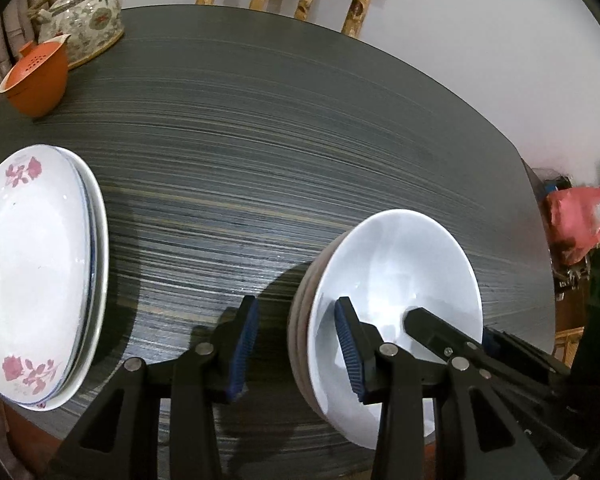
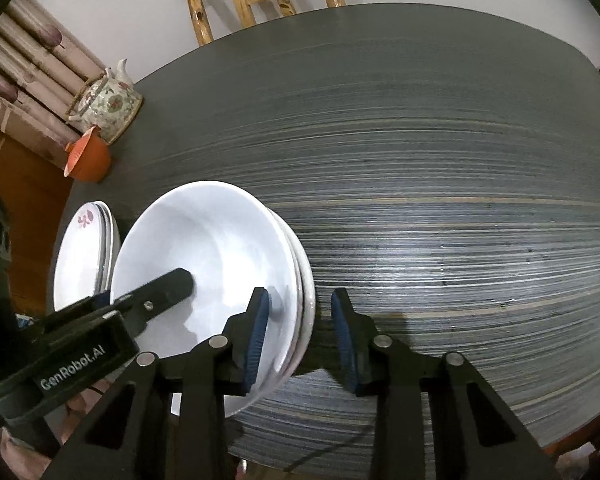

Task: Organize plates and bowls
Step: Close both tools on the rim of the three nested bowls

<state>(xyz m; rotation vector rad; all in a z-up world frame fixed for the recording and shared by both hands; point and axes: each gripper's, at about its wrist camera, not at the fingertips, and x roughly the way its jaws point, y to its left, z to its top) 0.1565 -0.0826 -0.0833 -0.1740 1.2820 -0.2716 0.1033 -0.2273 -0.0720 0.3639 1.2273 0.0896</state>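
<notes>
— White porcelain, glossy: is that what you're after?

— Yes. The bowl stack [image 1: 300, 320] sits on the dark striped table [image 1: 260, 140] at its near edge, right between my two hands. The top bowl [image 1: 400, 264] is plain white and empty.

— Which way does it lie from each tool?

— From my left gripper [image 1: 298, 312] the stack's centre is off toward three o'clock. From my right gripper [image 2: 300, 304] it is toward nine o'clock. Each one straddles the rim on its own side, one finger over the inside of the top bowl and the other outside the stack.

— Clamped on it?

— No. Both stand open. In each wrist view the outer pad is clear of the stack's edge, with table showing in the gap. Whether the inner pads brush the bowl wall I cannot tell.

— Which hand is nearer?

— Neither, as far as I can judge. They sit on opposite rims, so any lift would have to be level and shared, or the stack may tip.

— A long axis to line up with?

— None, since the bowls are round.

— And the plates [image 1: 32, 264]?

— Stacked, the top one rose-patterned, well apart at nine o'clock from my left gripper. The teapot [image 1: 84, 12] and orange cup [image 1: 36, 80] are far off at eleven.
</notes>
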